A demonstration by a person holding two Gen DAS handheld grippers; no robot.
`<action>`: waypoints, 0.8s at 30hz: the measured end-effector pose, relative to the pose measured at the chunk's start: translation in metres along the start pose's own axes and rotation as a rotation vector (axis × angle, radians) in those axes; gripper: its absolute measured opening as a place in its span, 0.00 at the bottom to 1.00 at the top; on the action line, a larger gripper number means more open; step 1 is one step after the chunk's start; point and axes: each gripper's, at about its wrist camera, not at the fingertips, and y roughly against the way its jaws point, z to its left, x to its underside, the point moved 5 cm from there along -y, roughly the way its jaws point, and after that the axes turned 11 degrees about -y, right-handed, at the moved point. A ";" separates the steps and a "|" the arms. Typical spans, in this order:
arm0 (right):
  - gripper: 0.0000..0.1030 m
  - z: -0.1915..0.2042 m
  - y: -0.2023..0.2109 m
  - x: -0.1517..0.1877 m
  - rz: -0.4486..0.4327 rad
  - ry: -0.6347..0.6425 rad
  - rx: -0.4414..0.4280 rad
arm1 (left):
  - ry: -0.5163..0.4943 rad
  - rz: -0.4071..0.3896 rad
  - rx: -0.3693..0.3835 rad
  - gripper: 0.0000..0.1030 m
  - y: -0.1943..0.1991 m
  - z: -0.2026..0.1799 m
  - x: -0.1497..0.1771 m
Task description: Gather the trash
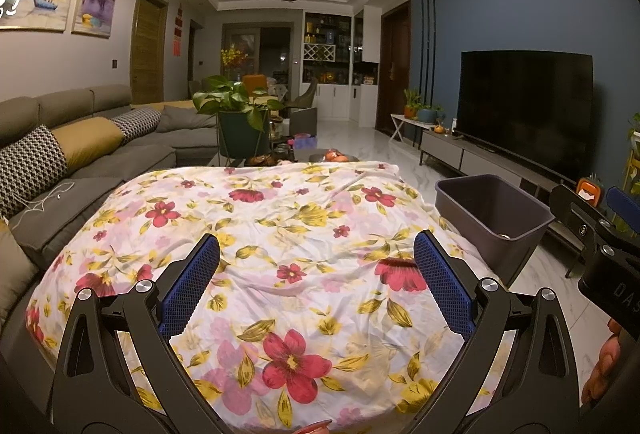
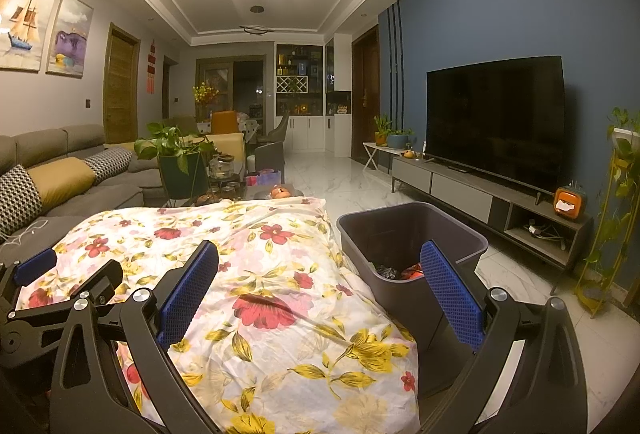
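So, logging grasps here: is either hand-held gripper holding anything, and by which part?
Nothing is held: the left hand-held gripper and right hand-held gripper are both open and empty.

Two matching hand-held grippers: the left gripper (image 1: 316, 274) and the right gripper (image 2: 320, 282), each a black plastic frame of triangular cut-out arms joined by round silver screws. Fingers (image 1: 192, 286) faced with blue, finely meshed pads (the same on both tools). Pale lettering, "DA" legible, on the right gripper's black body in the left wrist view.
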 end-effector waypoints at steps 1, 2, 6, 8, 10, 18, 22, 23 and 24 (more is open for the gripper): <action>0.94 -0.001 0.000 0.000 0.000 -0.001 0.000 | -0.001 0.001 0.000 0.93 0.000 0.000 0.000; 0.94 0.000 0.000 0.000 -0.001 -0.001 -0.001 | -0.001 0.001 -0.001 0.93 0.000 0.000 -0.001; 0.94 -0.001 0.000 0.000 0.001 -0.001 -0.001 | -0.002 0.001 0.000 0.93 0.000 0.000 0.000; 0.94 -0.001 0.000 0.000 0.000 0.000 0.000 | -0.002 0.001 0.000 0.93 0.000 0.000 0.000; 0.94 -0.001 0.000 -0.001 0.000 -0.003 -0.002 | -0.003 0.001 -0.001 0.93 0.000 0.000 0.000; 0.94 -0.001 0.001 0.000 -0.001 -0.004 -0.001 | -0.007 0.001 -0.002 0.93 0.000 0.000 -0.001; 0.94 -0.001 0.000 -0.001 -0.002 -0.003 0.000 | -0.005 0.000 0.001 0.93 0.001 0.000 -0.001; 0.94 -0.001 0.000 0.000 -0.001 -0.005 0.000 | -0.006 0.000 -0.002 0.93 0.000 -0.001 -0.001; 0.94 -0.001 0.000 0.000 -0.001 -0.005 0.000 | -0.007 -0.001 -0.002 0.93 0.001 0.000 -0.001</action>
